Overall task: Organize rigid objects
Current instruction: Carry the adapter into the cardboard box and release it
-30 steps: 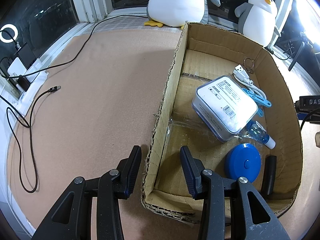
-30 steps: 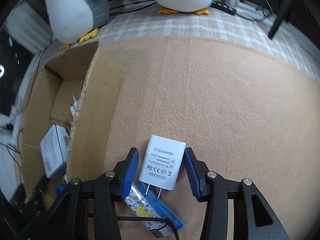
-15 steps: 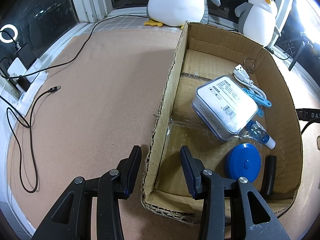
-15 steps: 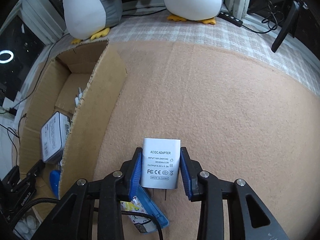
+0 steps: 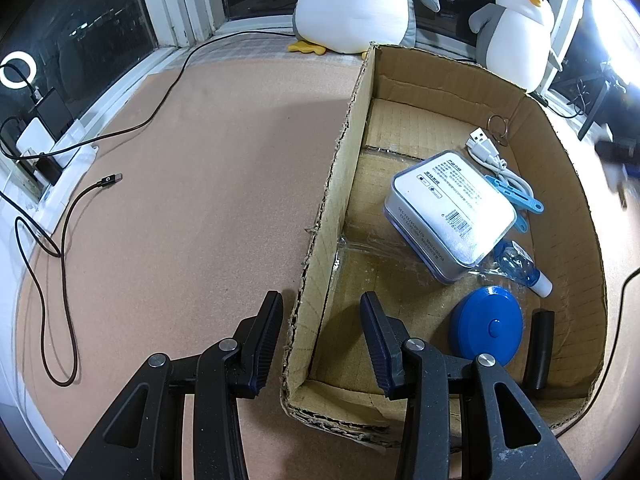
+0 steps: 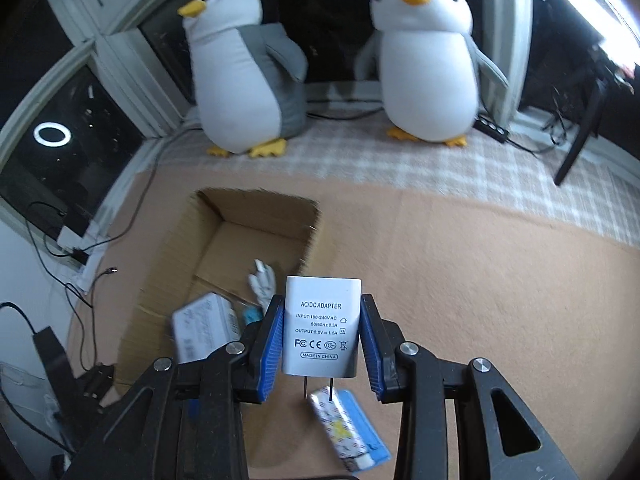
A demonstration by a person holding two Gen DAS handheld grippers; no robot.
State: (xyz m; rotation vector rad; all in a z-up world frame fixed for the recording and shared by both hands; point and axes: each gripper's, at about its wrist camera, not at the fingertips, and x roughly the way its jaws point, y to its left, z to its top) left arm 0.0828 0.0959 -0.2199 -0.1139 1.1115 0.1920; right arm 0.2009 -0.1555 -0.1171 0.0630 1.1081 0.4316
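left wrist: close above cardboard box (image 5: 328, 200) near corner, angled steeply down over its left wall | right wrist: higher, farther back, facing box (image 6: 224, 248) and window | shared: the box interior

Left gripper (image 5: 320, 330) points steeply down, jaws straddling the cardboard box wall (image 5: 340, 184): one finger outside, one inside, pads not visibly pressing the wall. Right gripper (image 6: 321, 340) tilts down and forward, both blue pads (image 6: 272, 344) clamped flat on the sides of a white adapter (image 6: 322, 328), lifted clear of the surface.
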